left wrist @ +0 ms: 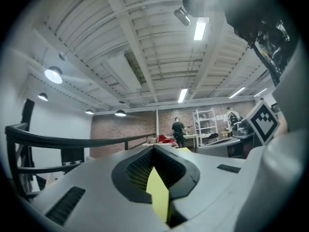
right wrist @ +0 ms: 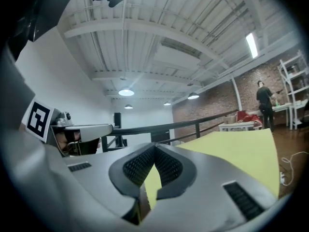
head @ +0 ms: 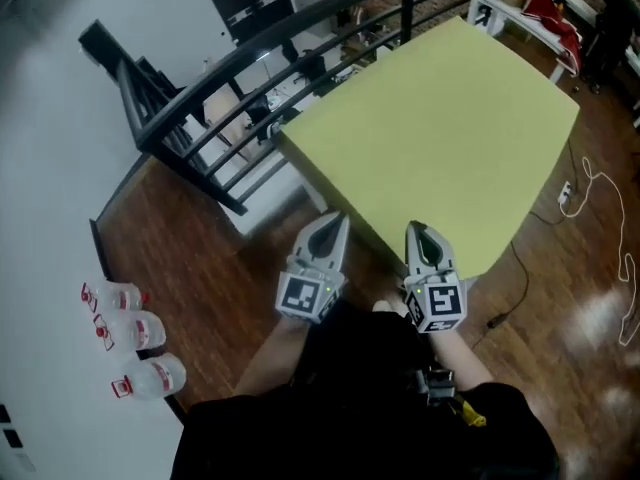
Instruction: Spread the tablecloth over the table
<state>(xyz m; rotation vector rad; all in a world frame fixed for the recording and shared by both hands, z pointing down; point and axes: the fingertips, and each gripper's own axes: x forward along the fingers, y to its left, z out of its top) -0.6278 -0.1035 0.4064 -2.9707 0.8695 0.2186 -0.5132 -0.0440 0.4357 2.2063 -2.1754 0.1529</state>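
Across the middle of the head view, the yellow-green tablecloth (head: pixel 440 128) lies flat over the table (head: pixel 310 190), covering its whole top, so only a pale leg shows below the near left corner. Along the far left side of the tablecloth runs a black metal railing (head: pixel 250 78), and dark wooden floor (head: pixel 200 258) surrounds the rest. At the tablecloth's near edge, the left gripper (head: pixel 333 226) and the right gripper (head: pixel 418 236) sit side by side. Each has its jaws closed tight on the hem, and a thin fold of yellow cloth shows pinched between the ribbed pads (left wrist: pixel 140 170) of the left and likewise in the right gripper view. Well left of the tablecloth, three plastic bottles (head: pixel 135 330) lie on the floor by the wall. To its right trails a thin white cable (head: pixel 600 198).
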